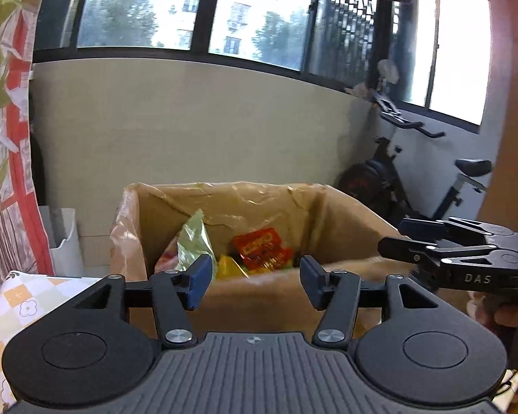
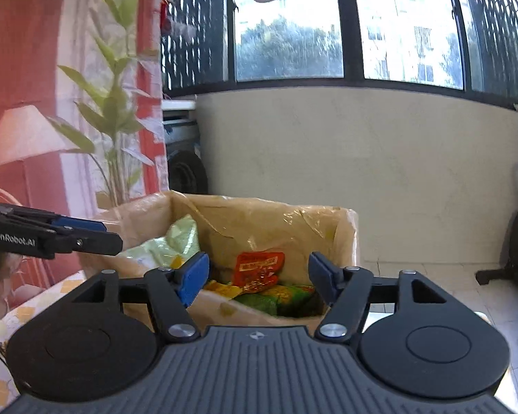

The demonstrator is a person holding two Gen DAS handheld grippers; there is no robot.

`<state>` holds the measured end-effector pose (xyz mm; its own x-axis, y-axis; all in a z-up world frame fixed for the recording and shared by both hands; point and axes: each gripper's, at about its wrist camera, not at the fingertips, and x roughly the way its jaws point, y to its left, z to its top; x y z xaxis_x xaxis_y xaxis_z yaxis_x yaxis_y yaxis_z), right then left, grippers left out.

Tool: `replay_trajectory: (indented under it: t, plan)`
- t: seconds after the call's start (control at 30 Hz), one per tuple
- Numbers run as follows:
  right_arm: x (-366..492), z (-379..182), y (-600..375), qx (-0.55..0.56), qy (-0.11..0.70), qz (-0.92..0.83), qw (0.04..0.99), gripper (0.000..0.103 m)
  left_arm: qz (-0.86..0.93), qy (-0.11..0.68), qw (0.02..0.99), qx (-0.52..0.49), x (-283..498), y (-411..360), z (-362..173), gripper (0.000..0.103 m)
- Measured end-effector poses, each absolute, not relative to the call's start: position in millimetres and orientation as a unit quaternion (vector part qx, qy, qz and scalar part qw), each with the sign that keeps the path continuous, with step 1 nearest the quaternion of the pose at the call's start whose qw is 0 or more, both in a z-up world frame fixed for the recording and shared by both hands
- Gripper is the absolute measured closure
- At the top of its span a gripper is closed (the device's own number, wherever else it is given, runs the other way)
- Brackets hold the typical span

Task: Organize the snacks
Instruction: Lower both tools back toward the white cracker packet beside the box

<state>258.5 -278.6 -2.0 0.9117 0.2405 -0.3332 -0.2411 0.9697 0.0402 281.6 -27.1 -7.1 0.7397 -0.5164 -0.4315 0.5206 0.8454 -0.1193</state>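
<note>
Now nothing is gripped by either tool. The blue pads (image 1: 199,282) of the left gripper (image 1: 255,281) are seen standing apart, with only air between them, and the same holds for the blue pads (image 2: 192,282) of the right gripper (image 2: 259,281): jaws spread, nothing carried. Both tools are aimed at the near wall of the brown cardboard box lined with clear crinkled plastic (image 1: 269,305), just short of its opening, and each is caught side-on in the other's view at the frame edge.

Inside the box the snacks are found: a pale green crinkly bag (image 1: 194,241) propped against the left side, a red foil packet with orange print (image 1: 262,246) in the middle, and a yellow packet (image 1: 229,269) beneath it. From the right wrist view a green-and-yellow bag (image 2: 276,296) is also made out low in the box.

A drop-off into the box is judged to be the step in hand, with both hands free afterwards. How many snacks remain outside cannot be told; only a corner of a checked cloth with flower prints (image 1: 24,307) is shown to the left. Next, a fresh snack must be located off to the side, and the open jaws must be brought around it squarely before being closed.
</note>
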Motion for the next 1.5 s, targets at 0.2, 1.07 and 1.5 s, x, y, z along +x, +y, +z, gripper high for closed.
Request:
replay_trajectory:
  t: [0.2, 1.07, 1.5]
  plan:
    - [213.8, -16.4, -270.9, 0.014, 0.151, 0.117, 0.982, 0.036, -0.302, 0.252, 0.919, 0.005, 253.6, -9.1, -29.9, 0.044]
    - [216.6, -172.0, -216.3, -0.050, 0.387, 0.149, 0.909, 0.022, -0.263, 0.366, 0.892, 0.022, 266.8, -14.2, -147.4, 0.044]
    - [202.9, -176.5, -238.5, -0.030, 0.357, 0.120, 0.926, 0.030, -0.272, 0.425, 0.863, 0.014, 290.2, -43.9, -185.7, 0.044]
